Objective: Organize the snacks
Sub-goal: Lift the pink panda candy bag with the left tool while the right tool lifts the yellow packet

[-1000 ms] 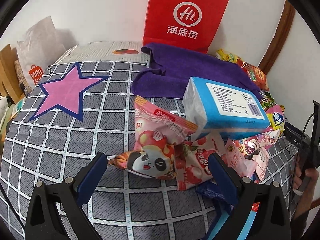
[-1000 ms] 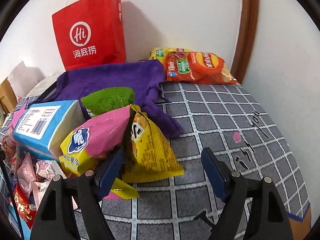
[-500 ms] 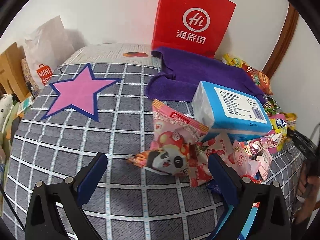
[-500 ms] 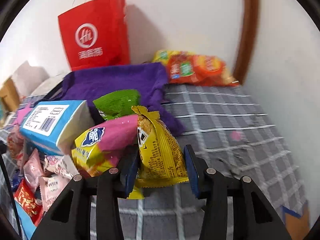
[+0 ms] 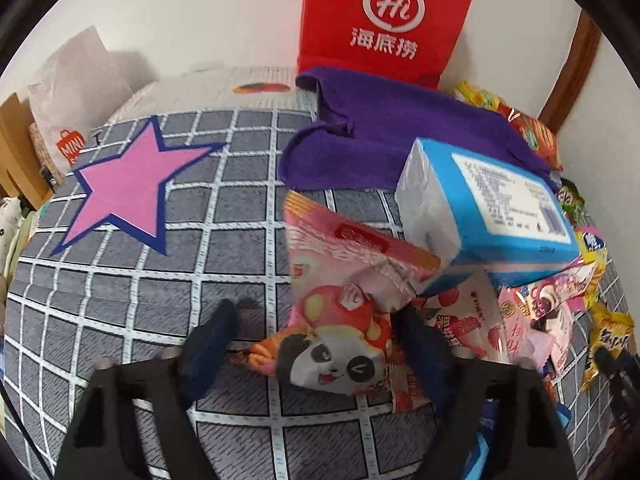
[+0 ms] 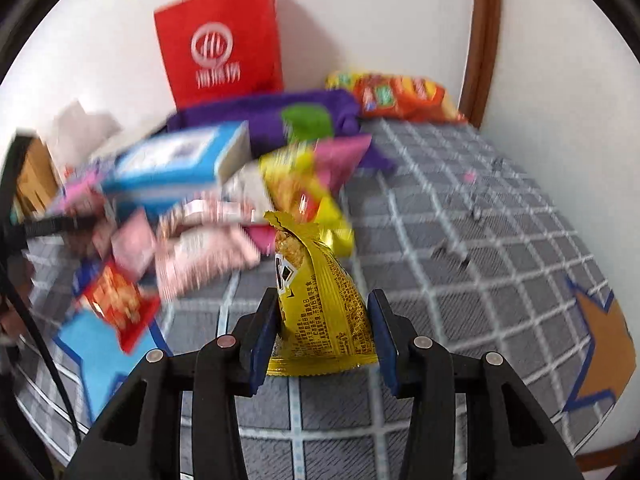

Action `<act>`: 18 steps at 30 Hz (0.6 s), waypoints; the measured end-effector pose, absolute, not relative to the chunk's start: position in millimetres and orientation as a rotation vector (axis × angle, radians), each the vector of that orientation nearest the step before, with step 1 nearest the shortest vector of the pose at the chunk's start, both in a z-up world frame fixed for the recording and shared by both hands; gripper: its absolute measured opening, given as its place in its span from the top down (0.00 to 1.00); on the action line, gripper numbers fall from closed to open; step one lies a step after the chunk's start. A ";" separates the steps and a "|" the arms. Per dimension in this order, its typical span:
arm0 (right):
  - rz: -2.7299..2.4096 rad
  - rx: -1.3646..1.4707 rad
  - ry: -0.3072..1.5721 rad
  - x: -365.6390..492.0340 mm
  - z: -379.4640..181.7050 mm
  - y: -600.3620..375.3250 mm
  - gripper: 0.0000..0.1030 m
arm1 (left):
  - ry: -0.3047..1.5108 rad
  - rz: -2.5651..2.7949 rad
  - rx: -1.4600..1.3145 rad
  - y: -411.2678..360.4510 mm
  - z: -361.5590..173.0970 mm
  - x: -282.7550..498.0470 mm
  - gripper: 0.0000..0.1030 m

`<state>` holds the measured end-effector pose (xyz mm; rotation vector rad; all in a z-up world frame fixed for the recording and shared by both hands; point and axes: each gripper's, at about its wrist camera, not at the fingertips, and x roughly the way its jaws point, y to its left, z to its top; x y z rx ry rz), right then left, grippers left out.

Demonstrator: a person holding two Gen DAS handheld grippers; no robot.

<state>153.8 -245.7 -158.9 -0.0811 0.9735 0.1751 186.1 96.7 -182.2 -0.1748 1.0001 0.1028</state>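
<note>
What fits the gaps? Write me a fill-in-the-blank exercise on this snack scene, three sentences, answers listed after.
1. The right gripper is shut on a ____ snack packet.
2. The left gripper is open, its fingers on either side of a packet printed with a ____ face.
3. The red paper bag stands against the wall behind a ____ towel.

Missing words: yellow; panda; purple

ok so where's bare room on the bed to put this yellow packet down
The right claw holds the yellow packet. Bare checked cover lies to its right, between the purple towel, the wall and the orange star. More lies around the pink star. The pile by the blue box is crowded.
</note>
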 end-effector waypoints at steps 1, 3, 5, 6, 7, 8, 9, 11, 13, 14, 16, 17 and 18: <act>0.159 -0.084 0.964 152.2 -161.0 -244.9 0.57 | 1.000 0.096 -0.161 95.2 -183.4 186.4 0.47; 0.142 -0.070 0.949 149.0 -161.2 -246.4 0.57 | 0.987 0.094 -0.159 94.9 -182.3 184.9 0.54; 0.133 -0.023 0.959 149.6 -160.0 -250.4 0.57 | 0.977 0.079 -0.166 95.8 -178.6 181.4 0.64; 0.131 0.016 0.970 150.7 -159.1 -253.2 0.57 | 0.976 0.074 -0.170 96.7 -176.0 178.7 0.65; 0.131 0.031 0.975 151.3 -158.3 -253.4 0.57 | 0.974 0.075 -0.175 98.1 -172.3 175.3 0.65; 0.131 0.040 0.980 151.3 -157.1 -253.4 0.57 | 0.968 0.074 -0.177 99.4 -168.2 171.9 0.65; 0.126 0.038 0.977 150.1 -154.4 -252.3 0.57 | 0.960 0.067 -0.175 100.0 -164.4 169.3 0.65; 0.116 0.017 0.967 146.0 -148.3 -248.0 0.57 | 0.938 0.054 -0.166 100.5 -153.7 160.7 0.65; 0.113 0.005 0.958 141.8 -141.1 -242.5 0.57 | 0.921 0.047 -0.172 101.8 -144.3 153.4 0.65; 0.116 0.007 0.955 140.3 -137.1 -240.4 0.57 | 0.914 0.041 -0.174 102.3 -139.2 150.5 0.65; 0.126 0.011 0.945 135.4 -128.2 -235.0 0.57 | 0.891 0.035 -0.172 102.6 -126.3 141.1 0.65; 0.128 0.010 0.942 134.1 -125.1 -233.0 0.57 | 0.875 0.035 -0.168 102.2 -118.7 135.6 0.65; 0.128 0.006 0.935 131.7 -120.5 -230.1 0.57 | 0.867 0.034 -0.165 102.1 -114.5 133.3 0.65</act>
